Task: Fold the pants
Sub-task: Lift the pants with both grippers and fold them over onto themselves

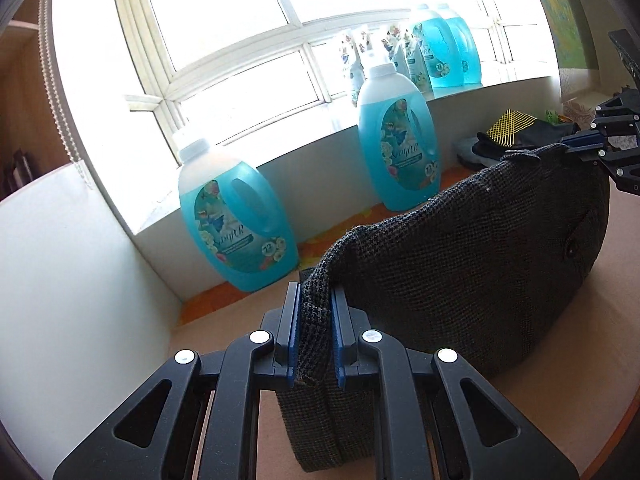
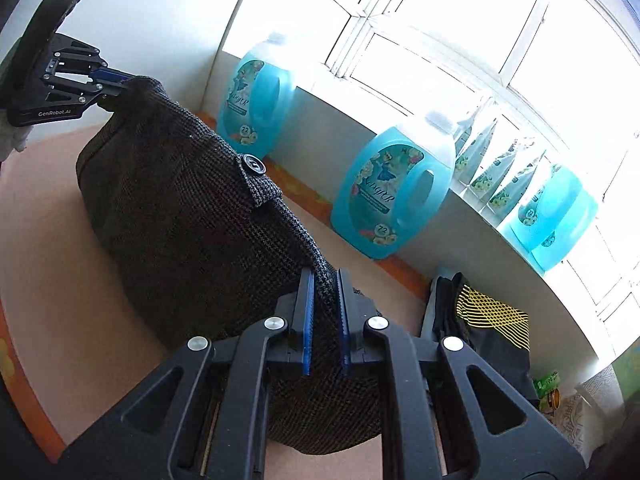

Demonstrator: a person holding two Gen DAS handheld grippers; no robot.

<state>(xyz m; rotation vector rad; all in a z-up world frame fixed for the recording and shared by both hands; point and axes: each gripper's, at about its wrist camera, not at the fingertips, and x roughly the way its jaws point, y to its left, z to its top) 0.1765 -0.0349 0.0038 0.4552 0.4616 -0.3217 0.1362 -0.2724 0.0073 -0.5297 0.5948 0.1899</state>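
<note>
The dark grey checked pants (image 1: 460, 264) hang stretched between my two grippers above the tan table (image 1: 560, 352). My left gripper (image 1: 315, 308) is shut on one end of the upper edge. My right gripper (image 2: 323, 300) is shut on the other end, and also shows at the right of the left wrist view (image 1: 576, 146). My left gripper shows at the upper left of the right wrist view (image 2: 120, 80). The pants (image 2: 180, 216) sag in a curve, with a black button (image 2: 253, 164) on a flap. Their lower part rests on the table (image 2: 48, 272).
Large blue detergent bottles (image 1: 236, 224) (image 1: 398, 152) stand along the back wall under the window; more bottles and pouches (image 1: 436, 48) sit on the sill. A pile of dark clothes with a yellow-black mesh piece (image 2: 488, 320) lies at the right. A white wall (image 1: 72, 272) stands at the left.
</note>
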